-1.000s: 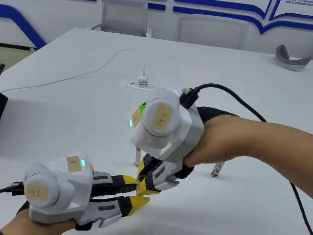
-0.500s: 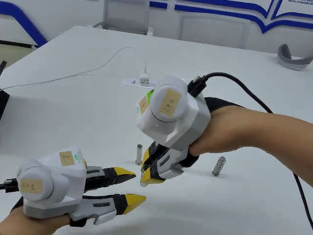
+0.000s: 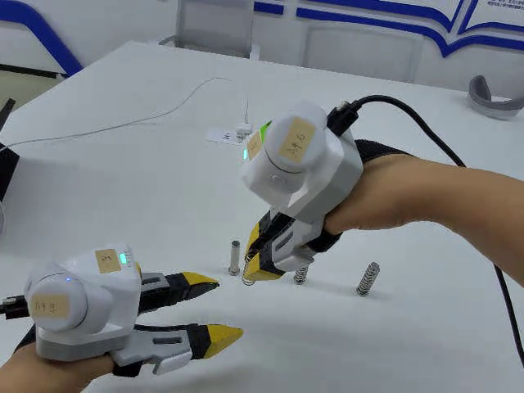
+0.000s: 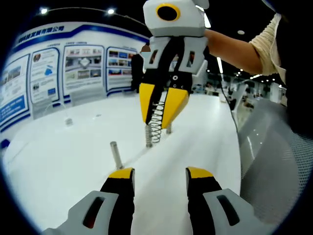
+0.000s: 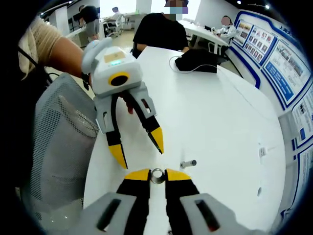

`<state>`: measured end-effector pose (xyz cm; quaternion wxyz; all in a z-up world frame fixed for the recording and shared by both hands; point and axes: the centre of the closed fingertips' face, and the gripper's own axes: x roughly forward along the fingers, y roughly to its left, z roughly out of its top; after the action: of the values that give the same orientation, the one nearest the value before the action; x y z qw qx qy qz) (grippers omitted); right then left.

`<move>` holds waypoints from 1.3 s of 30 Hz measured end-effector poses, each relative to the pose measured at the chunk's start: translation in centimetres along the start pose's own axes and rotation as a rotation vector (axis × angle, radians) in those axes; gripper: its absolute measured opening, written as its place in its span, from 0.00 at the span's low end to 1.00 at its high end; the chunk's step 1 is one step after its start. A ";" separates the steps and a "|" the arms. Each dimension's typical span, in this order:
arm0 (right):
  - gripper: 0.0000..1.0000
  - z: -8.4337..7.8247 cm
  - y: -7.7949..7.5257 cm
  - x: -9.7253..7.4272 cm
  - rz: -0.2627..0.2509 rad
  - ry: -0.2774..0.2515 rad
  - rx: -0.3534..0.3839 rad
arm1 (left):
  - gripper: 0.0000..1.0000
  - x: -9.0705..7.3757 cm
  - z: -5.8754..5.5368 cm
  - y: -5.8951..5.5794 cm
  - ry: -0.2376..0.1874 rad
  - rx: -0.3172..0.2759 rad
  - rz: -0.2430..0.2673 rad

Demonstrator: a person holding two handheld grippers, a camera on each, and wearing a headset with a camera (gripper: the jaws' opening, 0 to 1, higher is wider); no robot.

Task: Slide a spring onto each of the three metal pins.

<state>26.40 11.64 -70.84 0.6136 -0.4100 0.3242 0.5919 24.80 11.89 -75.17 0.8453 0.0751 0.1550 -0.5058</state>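
- Spring [image 3: 249, 276]: we see it pinched between the right gripper's yellow-tipped jaws. It hangs nearly upright with its lower end at the tabletop [image 3: 123, 188], near the middle of the head view.
- Far left in the head view, a thin white cable [image 3: 123, 124] trails across the tabletop, well apart from the work.
- At the lower left we hold the left gripper [image 3: 214, 309]. Its jaws are spread wide, grip nothing and point toward the spring without touching it.
- In the left gripper view, the left gripper [image 4: 160, 174] has its two tips apart at the bottom. The spring [image 4: 155, 122] hangs ahead of them.
- Next comes a bare pin [image 3: 235, 258], standing upright just left of the spring and apart from it. It also shows in the left gripper view [image 4: 116, 154] and the right gripper view [image 5: 188, 163].
- The right gripper [image 3: 260, 266] points steeply down over the spring.
- In the right gripper view, the right gripper [image 5: 157, 177] clamps the spring [image 5: 157, 175], which we see end-on as a ring. We cannot tell whether a pin sits inside it. The left gripper [image 5: 139, 149] faces it from above.
- Just right of those jaws stands a second spring [image 3: 300, 276], partly hidden behind them.
- Farther right, a third spring [image 3: 368, 278] stands slightly tilted on the tabletop.
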 end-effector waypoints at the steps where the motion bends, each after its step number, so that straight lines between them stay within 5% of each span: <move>1: 0.12 0.0 -0.3 -0.1 -0.002 0.000 0.002 | 0.43 0.0 0.0 0.0 0.000 -0.003 0.002; 17: 0.12 0.9 -3.8 -0.5 -0.043 -0.005 0.027 | 0.46 -0.3 -0.1 0.5 -0.003 -0.013 0.017; 39: 0.12 0.2 -6.4 1.9 -0.051 -0.010 0.119 | 0.51 -0.7 -0.6 0.9 0.004 -0.035 0.041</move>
<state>32.87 12.90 -71.65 0.6534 -0.3781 0.3452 0.5576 25.18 13.04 -75.51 0.8565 0.0645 0.1637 -0.4853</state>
